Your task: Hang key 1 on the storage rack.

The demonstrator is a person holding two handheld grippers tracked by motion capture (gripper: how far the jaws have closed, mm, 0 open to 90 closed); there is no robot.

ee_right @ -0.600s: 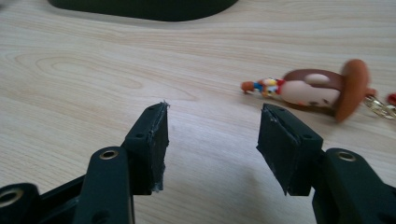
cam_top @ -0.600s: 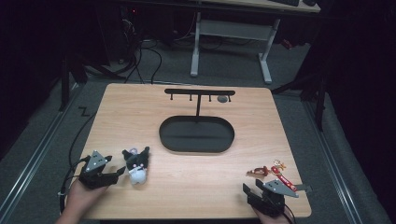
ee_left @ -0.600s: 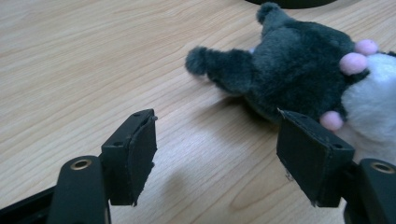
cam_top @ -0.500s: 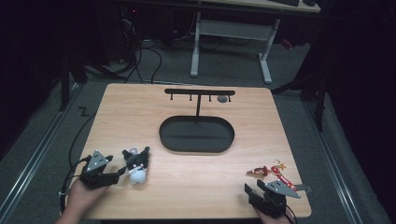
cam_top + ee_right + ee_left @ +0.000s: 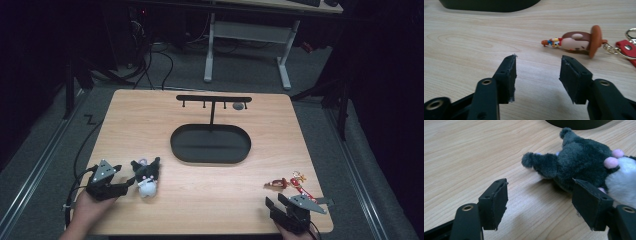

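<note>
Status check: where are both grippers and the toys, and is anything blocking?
Left gripper jaws open, plush toy beside one jaw, ungripped. Right gripper jaws open, short of the figure keychain. Nothing between jaws and toys; black stand sits farther back.

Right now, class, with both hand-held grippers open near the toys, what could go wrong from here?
1. The left hand-held gripper has the plush toy off toward its right jaw; closing might nudge it aside rather than grip it.
2. The figure keychain lies beyond the right hand-held gripper, flat on the table; its ring and red tag may dangle once lifted.
</note>
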